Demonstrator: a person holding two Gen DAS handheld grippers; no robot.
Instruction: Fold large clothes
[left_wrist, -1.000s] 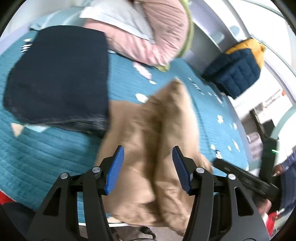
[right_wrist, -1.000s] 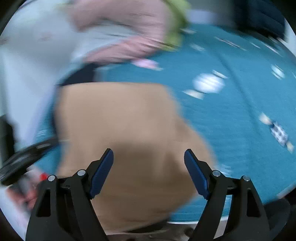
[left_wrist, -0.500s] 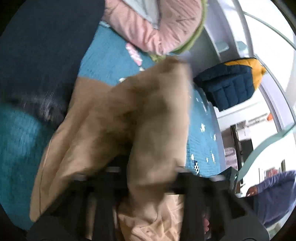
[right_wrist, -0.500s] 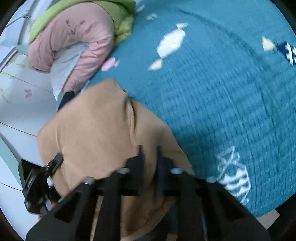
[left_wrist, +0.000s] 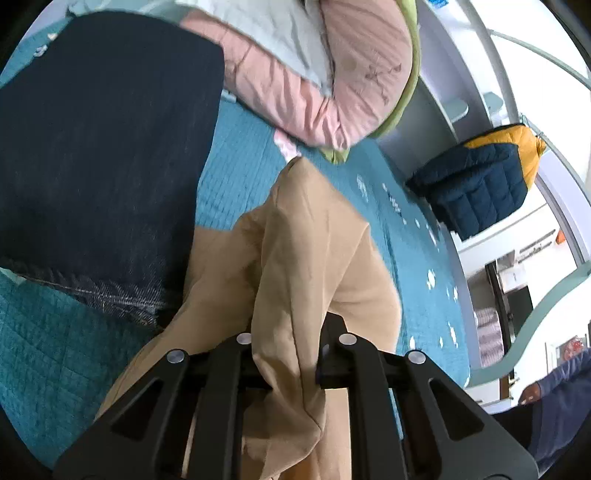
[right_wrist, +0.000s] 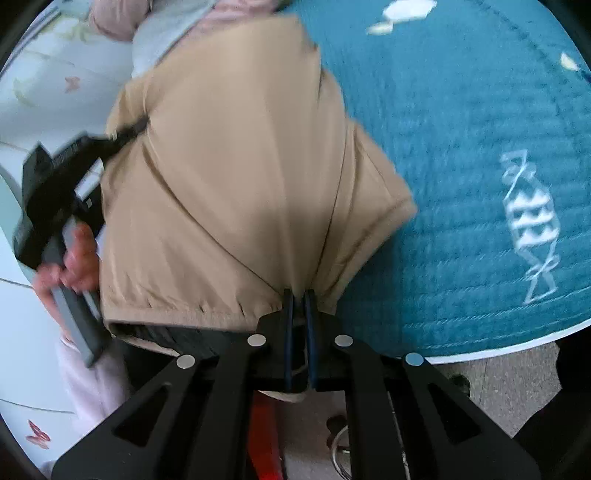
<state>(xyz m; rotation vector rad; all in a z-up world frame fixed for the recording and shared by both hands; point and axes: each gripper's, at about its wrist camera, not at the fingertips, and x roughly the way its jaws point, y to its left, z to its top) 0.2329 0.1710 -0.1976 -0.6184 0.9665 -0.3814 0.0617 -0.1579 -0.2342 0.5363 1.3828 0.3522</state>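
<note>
Right tool (right_wrist: 299, 295) pinched nearly shut on hem of tan garment (right_wrist: 236, 166), blue pads w/ only a sliver of gap, cloth caught between. Left tool (left_wrist: 288, 343) also clamped on tan garment (left_wrist: 310, 258), thick fold bunched between its fingers, pads hidden by cloth. Garment lifted at near edge of bed (right_wrist: 461, 129), far part draped onto teal quilt. Dark denim piece (left_wrist: 103, 147) lying flat on bed, left of garment, touching it. Pink pillow (left_wrist: 332, 85) at far end. Navy/yellow jacket (left_wrist: 480, 184) far right, off the bed. Left hand (right_wrist: 74, 258) gripping left tool's handle, seen at left in right wrist view.
</note>
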